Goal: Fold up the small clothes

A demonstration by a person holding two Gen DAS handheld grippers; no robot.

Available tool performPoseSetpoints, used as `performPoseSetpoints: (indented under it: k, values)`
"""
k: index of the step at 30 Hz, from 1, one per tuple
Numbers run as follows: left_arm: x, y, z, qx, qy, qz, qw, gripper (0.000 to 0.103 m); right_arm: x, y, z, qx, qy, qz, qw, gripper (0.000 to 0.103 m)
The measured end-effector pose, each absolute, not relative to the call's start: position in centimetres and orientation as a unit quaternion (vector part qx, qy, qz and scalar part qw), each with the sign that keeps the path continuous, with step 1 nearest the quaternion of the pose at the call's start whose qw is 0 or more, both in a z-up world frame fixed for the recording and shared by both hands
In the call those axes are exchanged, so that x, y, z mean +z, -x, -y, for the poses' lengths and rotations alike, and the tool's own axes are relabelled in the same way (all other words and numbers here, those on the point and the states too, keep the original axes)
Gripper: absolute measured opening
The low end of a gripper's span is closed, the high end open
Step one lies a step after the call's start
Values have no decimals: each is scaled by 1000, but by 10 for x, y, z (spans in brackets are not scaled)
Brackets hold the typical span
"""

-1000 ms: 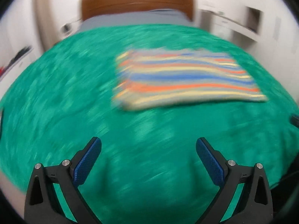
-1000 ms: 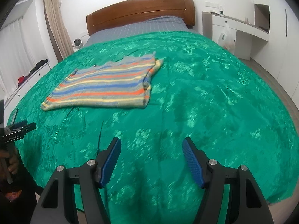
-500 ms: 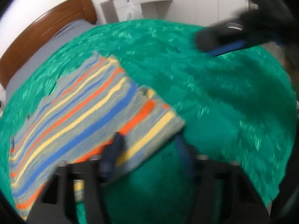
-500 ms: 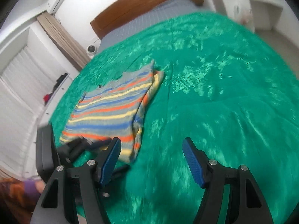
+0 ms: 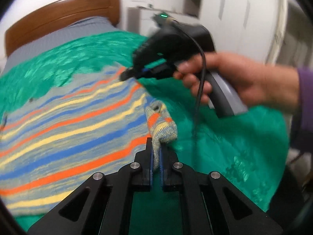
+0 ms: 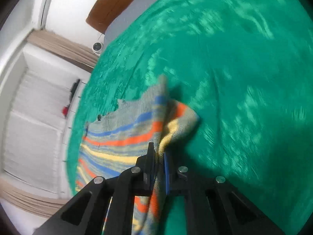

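pinching a bunched corner of the striped sweater [image 5: 64,121], the left gripper [image 5: 156,155] has both jaws clamped together on the knit. the right gripper [image 6: 160,161] is likewise squeezed tight on another corner, cloth pulled up between its pads. the sweater, banded in orange, blue, yellow and grey, lies spread to the left of both claws on the green bedspread [image 6: 234,68]. to the right of each claw the bedspread runs bare. the right hand [image 5: 240,82] grips its handle beyond the left claw.
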State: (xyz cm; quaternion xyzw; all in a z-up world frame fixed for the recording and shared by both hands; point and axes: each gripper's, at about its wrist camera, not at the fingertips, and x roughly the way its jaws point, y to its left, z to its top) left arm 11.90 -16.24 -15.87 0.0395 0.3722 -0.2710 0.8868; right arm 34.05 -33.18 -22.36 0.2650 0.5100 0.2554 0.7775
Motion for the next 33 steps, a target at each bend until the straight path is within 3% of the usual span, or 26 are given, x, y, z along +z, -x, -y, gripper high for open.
performPoseSetpoints:
  k: [9,19,23,25,26,33]
  values:
    - [-132,-99,26,-175,91,-348,917,3,-124,-334,187,354,-157,-462,798,8]
    - [-163,-91,-86,-54,166,-385,906,5,-170,-344,5,392,-89,-506,763,9]
    - [-177,-89,-103,-27,164,-413,895,25,-193,-344,-12,435,-170,-519,716,33]
    - [-172,-82,-108,-19,163,-406,899,58,-190,-343,-4,444,-196,-510,710,34]
    - [-167,-77,-111,-19,163,-393,905,64,-185,-340,5,441,-191,-502,719,34]
    - [-155,-117,-104,-25,138,-392,909,70,-147,-285,71,394,-30,-463,793,34]
